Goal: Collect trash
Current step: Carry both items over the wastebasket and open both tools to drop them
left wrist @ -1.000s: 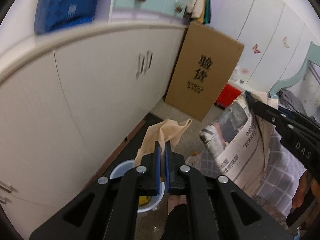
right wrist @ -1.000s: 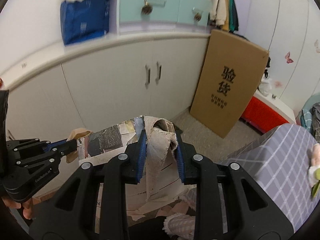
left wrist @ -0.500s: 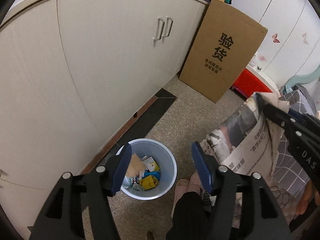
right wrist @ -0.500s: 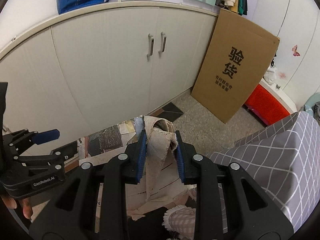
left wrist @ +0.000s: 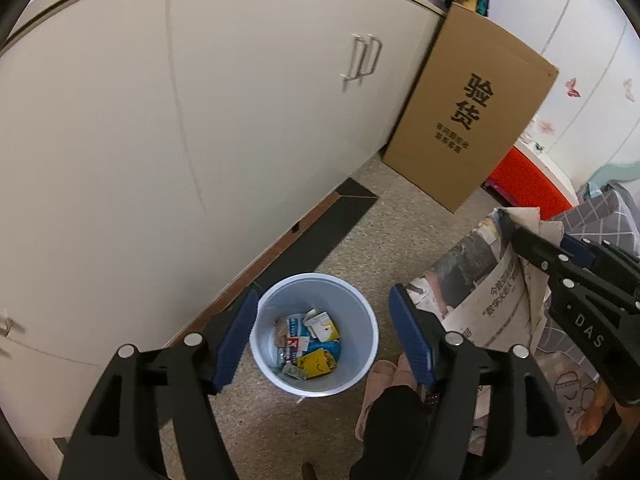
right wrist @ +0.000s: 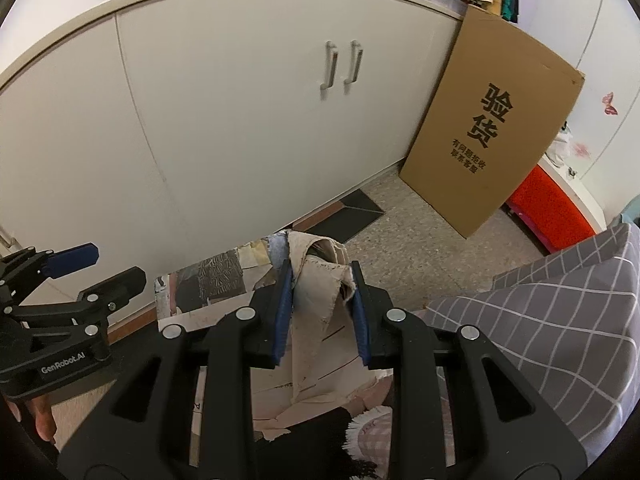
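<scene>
A pale blue trash bin [left wrist: 360, 316] stands on the floor beside the cabinets, holding several wrappers and a tan scrap [left wrist: 282, 330]. My left gripper [left wrist: 322, 336] is open and empty right above the bin. My right gripper [right wrist: 322, 304] is shut on a crumpled newspaper bundle [right wrist: 316, 280]; it also shows in the left wrist view [left wrist: 492, 280], held to the right of the bin. The left gripper shows in the right wrist view [right wrist: 96, 268] at the left.
White cabinets [left wrist: 200, 100] run along the left. A large cardboard box [left wrist: 472, 112] leans against them, with a red crate [left wrist: 528, 184] beyond. A grey checked cloth [right wrist: 540, 320] covers furniture at the right. My slippered foot [left wrist: 384, 380] is beside the bin.
My left gripper opened and dropped the tan scrap into the bin, then tilted down over it. The right gripper kept its hold on the newspaper.
</scene>
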Motion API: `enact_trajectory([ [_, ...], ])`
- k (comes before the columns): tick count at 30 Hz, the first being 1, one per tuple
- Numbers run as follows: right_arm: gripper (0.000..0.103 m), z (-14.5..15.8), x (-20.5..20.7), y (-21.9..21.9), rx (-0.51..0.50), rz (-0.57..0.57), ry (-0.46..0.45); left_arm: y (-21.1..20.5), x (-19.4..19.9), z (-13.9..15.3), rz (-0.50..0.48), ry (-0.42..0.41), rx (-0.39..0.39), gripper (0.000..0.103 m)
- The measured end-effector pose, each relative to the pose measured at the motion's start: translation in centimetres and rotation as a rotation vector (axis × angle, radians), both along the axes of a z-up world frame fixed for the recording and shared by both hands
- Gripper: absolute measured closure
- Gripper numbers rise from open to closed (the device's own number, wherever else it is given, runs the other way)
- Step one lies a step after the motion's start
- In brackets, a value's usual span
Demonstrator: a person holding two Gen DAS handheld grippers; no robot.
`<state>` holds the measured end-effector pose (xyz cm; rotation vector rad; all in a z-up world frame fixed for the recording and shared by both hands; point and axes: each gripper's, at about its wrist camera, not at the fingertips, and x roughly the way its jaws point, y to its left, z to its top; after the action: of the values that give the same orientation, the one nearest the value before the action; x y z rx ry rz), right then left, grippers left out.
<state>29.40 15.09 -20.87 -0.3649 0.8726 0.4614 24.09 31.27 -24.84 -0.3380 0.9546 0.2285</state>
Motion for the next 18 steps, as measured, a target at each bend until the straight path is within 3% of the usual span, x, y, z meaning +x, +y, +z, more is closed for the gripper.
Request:
enact_trajectory([
  [6, 0.074, -1.3, 0.6, 1.7, 0.021, 0.016, 0.037, 2.0, -1.1, -1.1, 0.055, 0.020, -0.004, 0.034],
  [8, 0.061, -1.7, 0.7, 2.3, 0.048, 0.024, 0.054, 2.7, -1.4, -1.5, 0.076, 0.030, -0.004, 0.034],
  [10, 0.037, -2.1, 1.0, 2.5, 0.078, 0.019, 0.077, 3.4, -1.7, -1.8, 0.096, 0.038, -0.005, 0.034],
  [18, 0.036, -2.5, 0.4, 2.0, 0.091, 0.003, 0.100, 5.0, -2.4, -1.6, 0.146, 0.041, -0.008, 0.032],
])
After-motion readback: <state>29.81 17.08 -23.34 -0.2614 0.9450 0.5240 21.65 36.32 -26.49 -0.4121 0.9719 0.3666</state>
